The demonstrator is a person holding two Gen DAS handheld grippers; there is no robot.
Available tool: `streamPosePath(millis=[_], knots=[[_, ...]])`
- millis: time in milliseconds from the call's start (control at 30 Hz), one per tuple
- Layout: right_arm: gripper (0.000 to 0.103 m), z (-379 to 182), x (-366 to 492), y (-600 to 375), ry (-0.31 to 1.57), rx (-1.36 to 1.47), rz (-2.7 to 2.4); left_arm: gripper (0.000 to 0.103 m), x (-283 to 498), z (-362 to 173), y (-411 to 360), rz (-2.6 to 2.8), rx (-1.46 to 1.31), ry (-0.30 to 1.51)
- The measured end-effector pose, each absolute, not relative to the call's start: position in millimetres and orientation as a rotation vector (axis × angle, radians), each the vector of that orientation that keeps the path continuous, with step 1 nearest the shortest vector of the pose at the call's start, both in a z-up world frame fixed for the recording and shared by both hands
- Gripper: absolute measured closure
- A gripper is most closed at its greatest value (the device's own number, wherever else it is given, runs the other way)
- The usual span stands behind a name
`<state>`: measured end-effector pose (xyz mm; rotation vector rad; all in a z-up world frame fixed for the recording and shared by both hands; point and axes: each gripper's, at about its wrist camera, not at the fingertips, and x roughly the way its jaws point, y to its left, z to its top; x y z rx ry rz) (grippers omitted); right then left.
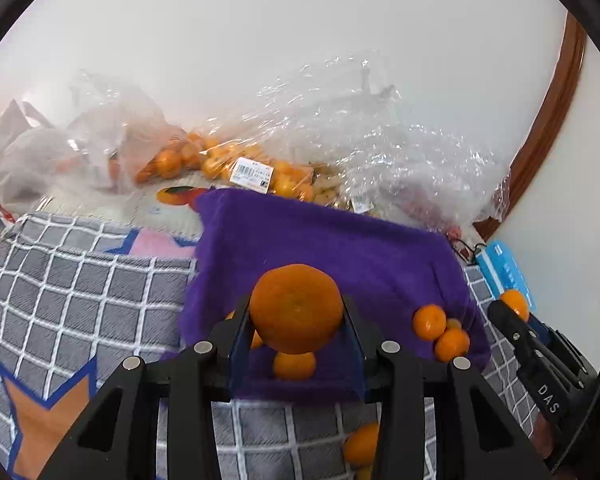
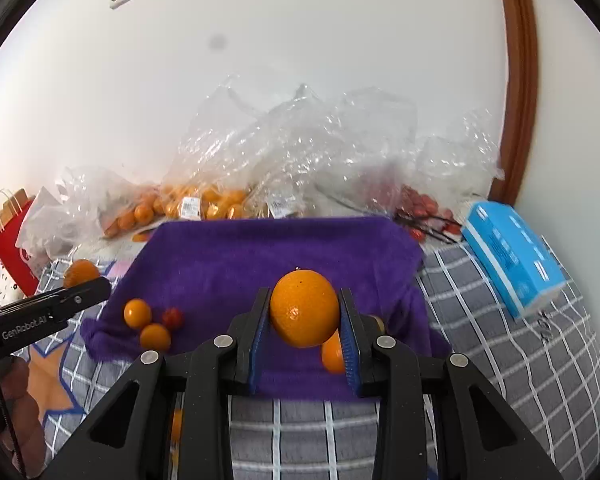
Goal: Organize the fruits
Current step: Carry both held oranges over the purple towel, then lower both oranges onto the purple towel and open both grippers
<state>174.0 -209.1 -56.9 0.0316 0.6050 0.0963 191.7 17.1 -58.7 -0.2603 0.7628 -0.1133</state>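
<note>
You have an orange in each gripper. The left gripper (image 1: 296, 320) pinches a flattish orange (image 1: 296, 307) between its pads, and the right gripper (image 2: 304, 312) pinches a rounder orange (image 2: 304, 307); both fruits hang clear above the purple cloth (image 1: 340, 248).

Judging by that, you are in the carry step: both fruits are picked and neither is placed. Where they should go is not marked in either view, so the next move calls for choosing a spot and lowering each fruit until it rests before you let the pads part. Round fruit on soft cloth will likely roll, so set it down gently.

On the cloth lie loose small oranges: a cluster (image 1: 440, 330) near the cloth's right side in the left view, one (image 1: 294, 365) just below your left fruit, and another (image 2: 334, 354) partly hidden behind the right gripper's pad. A small red fruit (image 2: 173, 317) sits beside two oranges in the right view. Keep your descent off these.

The cloth's middle and far half are bare, the best open room. Its near edge falls onto the checked blanket (image 1: 80, 300), where another orange (image 1: 360, 444) lies. At the far edge, plastic bags (image 2: 292, 152) of fruit crowd against the wall, and a blue box (image 2: 512, 256) sits to the right. Your grippers are near each other, so watch the gap between them.
</note>
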Motion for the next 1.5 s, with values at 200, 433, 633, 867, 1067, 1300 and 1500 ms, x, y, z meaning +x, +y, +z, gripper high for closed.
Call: streamPosePath(millis=[200,433,633,867,1067,1300,1500], knots=[[0.071,-71,193,-207,0.627,0.04,0.106,0.064,200,-79,22,-0.086,-0.268,0.77],[0.071,-97,205,-206,0.696,0.028,0.118,0.064,204,-95,25,-0.088,-0.299,0.805],[0.071,-92,204,-218,0.668,0.063,0.107,0.064,204,-96,20,-0.093,-0.272,0.796],[0.071,-95,207,-221,0.68,0.072,0.099,0.064,210,-101,21,-0.096,-0.285,0.813],[0.071,-100,207,-213,0.695,0.049,0.119,0.064,212,-104,20,-0.105,-0.283,0.818],[0.071,-111,209,-203,0.731,0.015,0.141,0.064,213,-106,24,-0.1,-0.301,0.818],[0.071,-121,209,-197,0.759,0.004,0.162,0.064,212,-106,26,-0.095,-0.309,0.817]])
